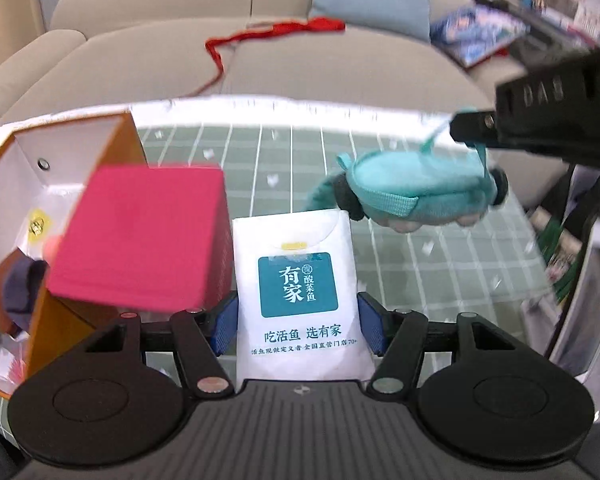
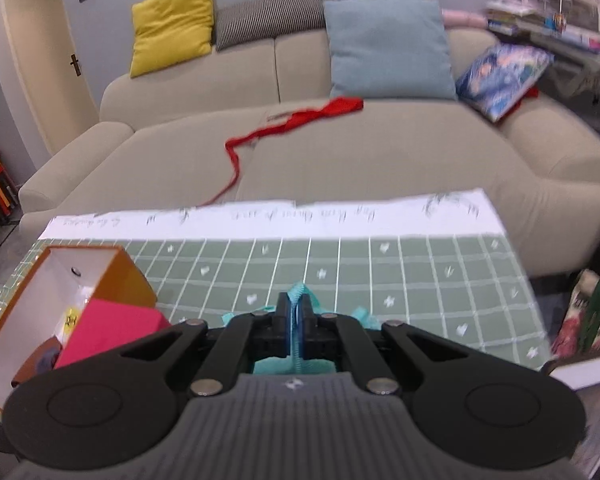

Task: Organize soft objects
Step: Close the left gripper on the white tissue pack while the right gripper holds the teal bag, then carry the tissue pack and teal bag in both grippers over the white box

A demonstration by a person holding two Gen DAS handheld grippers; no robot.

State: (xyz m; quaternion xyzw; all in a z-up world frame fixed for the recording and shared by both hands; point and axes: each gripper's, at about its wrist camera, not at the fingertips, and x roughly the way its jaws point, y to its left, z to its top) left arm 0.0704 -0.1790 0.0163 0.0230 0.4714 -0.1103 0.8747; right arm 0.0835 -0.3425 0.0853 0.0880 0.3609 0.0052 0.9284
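Observation:
A white tissue pack [image 1: 300, 280] with a teal label stands upright between the blue pads of my left gripper [image 1: 298, 322], which is shut on its sides. To the right, a teal plush toy [image 1: 412, 192] with dark round feet hangs above the green checked tablecloth [image 1: 300, 152]. My right gripper [image 1: 472, 128] holds it by its strap. In the right wrist view that gripper [image 2: 297, 320] is shut on the teal strap [image 2: 300, 292], and the toy's body is mostly hidden below it.
An open orange box [image 1: 32, 152] with a white inside stands at the table's left, with a pink box [image 1: 140, 236] tilted against it and dark cloth inside. Behind the table is a beige sofa [image 2: 340, 152] with a red ribbon [image 2: 300, 120], cushions and a magazine.

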